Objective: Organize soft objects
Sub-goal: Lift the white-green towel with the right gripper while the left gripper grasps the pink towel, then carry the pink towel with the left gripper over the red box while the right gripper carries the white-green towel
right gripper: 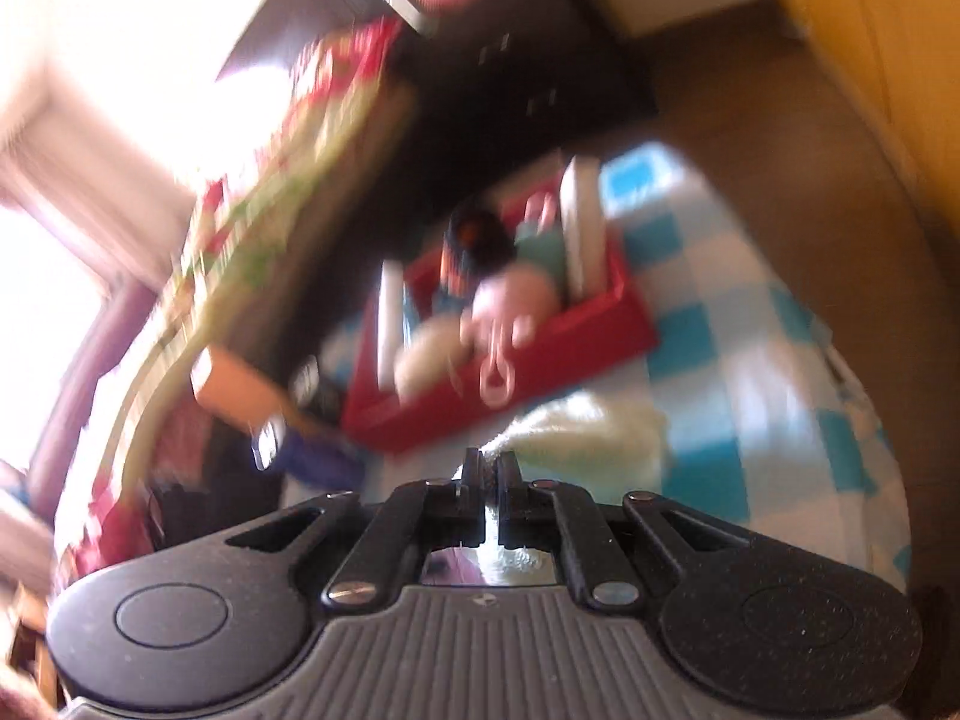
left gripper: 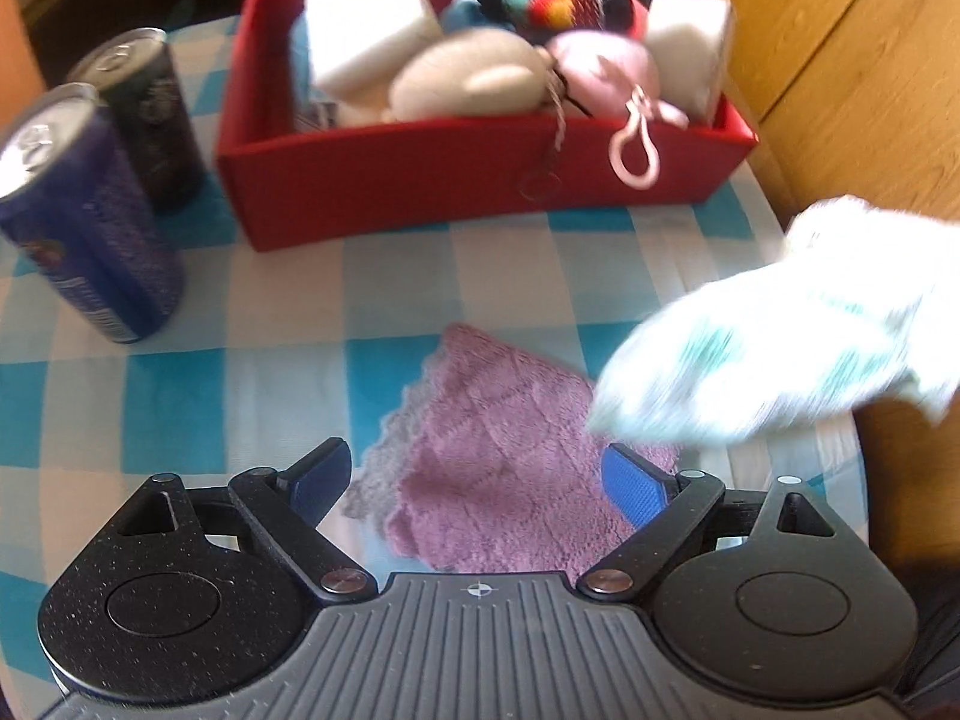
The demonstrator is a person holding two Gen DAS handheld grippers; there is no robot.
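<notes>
Currently, two cloths remained outside the red box (left gripper: pixel 480 180), which sat in the upper centre of the left wrist view, already packed with foam blocks, plush toys and a sock. The purple cloth (left gripper: pixel 498 480) lay flat on the checked tablecloth (left gripper: pixel 180 396) in the lower centre of the frame. The left gripper (left gripper: pixel 480 480) stood over it with its jaws spread wide, one to each side, pressing on nothing. The white cloth (left gripper: pixel 780 330) hung blurred at the right edge. In the right wrist view, the right gripper (right gripper: pixel 491 462) had its jaws closed on an edge of that cloth (right gripper: pixel 588 432), which draped off in front of them.

Both cloths appeared light, limp and fluffy; neither looked fragile or slippery. A pinched edge would likely let the rest trail. For the purple cloth, a grip on the bunched middle fold probably suited better than the thin scalloped border. Two cans (left gripper: pixel 90 228) stood at the left.
</notes>
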